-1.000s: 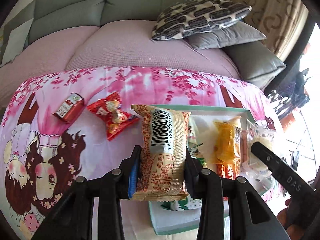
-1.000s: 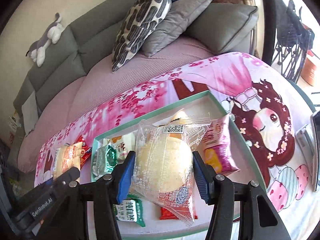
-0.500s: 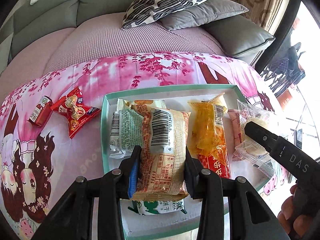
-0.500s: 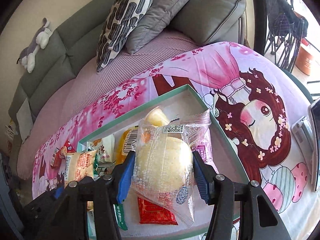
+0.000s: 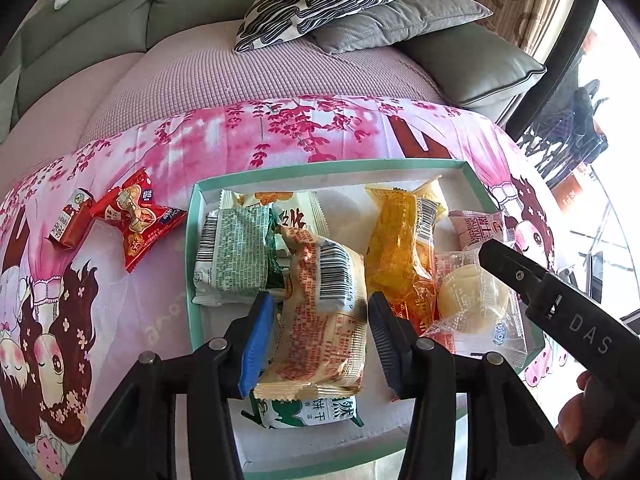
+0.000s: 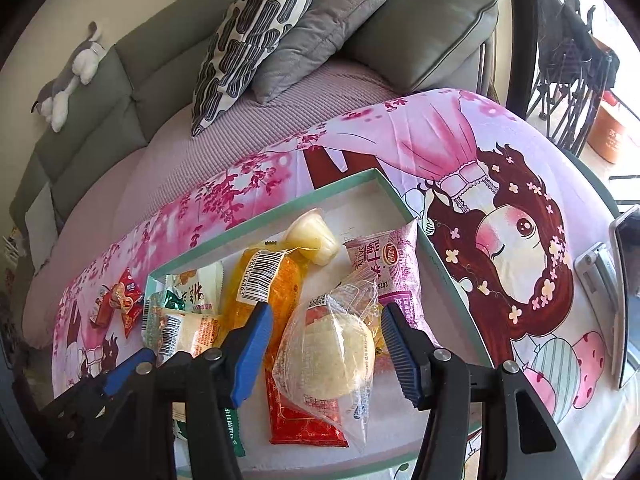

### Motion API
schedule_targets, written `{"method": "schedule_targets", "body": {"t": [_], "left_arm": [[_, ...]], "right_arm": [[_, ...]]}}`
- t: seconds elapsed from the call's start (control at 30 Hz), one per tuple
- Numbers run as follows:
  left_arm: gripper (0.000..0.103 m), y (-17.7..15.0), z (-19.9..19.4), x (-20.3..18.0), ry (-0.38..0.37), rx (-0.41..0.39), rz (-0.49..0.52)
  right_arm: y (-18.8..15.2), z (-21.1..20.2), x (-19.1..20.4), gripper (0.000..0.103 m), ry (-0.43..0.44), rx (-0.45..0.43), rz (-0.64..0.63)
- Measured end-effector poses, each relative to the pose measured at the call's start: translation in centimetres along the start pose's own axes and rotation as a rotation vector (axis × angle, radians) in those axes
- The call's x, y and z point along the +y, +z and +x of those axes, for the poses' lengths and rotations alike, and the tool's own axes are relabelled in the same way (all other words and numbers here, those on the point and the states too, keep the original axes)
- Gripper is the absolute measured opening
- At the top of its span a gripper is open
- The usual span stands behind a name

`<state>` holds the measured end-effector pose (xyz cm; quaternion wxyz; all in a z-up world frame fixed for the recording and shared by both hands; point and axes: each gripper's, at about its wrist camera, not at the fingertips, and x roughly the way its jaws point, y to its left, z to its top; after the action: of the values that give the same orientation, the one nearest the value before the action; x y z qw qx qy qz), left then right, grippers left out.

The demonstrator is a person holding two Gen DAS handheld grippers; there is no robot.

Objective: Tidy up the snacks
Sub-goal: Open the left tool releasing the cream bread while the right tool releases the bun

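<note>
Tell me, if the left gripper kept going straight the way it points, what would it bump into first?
Probably the orange-printed biscuit packet lying between the left gripper's just-opened jaws, resting on other snacks in the green-rimmed tray. Depth is hard to judge.

"GOOD LUCK" on red wrapper [image 5: 138,220]; "DAS" on right claw [image 5: 576,320].

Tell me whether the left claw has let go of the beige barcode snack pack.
Let go. The left claw has just been opening; gaps show on both sides of the beige pack, which lies on other snacks in the tray.
</note>
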<state>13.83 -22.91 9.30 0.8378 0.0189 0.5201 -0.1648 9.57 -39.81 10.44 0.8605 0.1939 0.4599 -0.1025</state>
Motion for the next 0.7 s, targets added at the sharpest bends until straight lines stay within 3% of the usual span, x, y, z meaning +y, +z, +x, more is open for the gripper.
{"method": "schedule_targets", "body": {"t": [0.43,0.7], "left_arm": [[0.057,0.3,-1.7,3.2,0.024,-0.015,-0.116],[0.063,0.3,-1.2,6.5,0.075,0.005,-0.229]], "right_arm": [[-0.2,-0.1,0.7,0.062,-0.021,0.01,-0.032],[-0.5,0.6,0.9,0.086,-0.056,0.021,-0.061]]}}
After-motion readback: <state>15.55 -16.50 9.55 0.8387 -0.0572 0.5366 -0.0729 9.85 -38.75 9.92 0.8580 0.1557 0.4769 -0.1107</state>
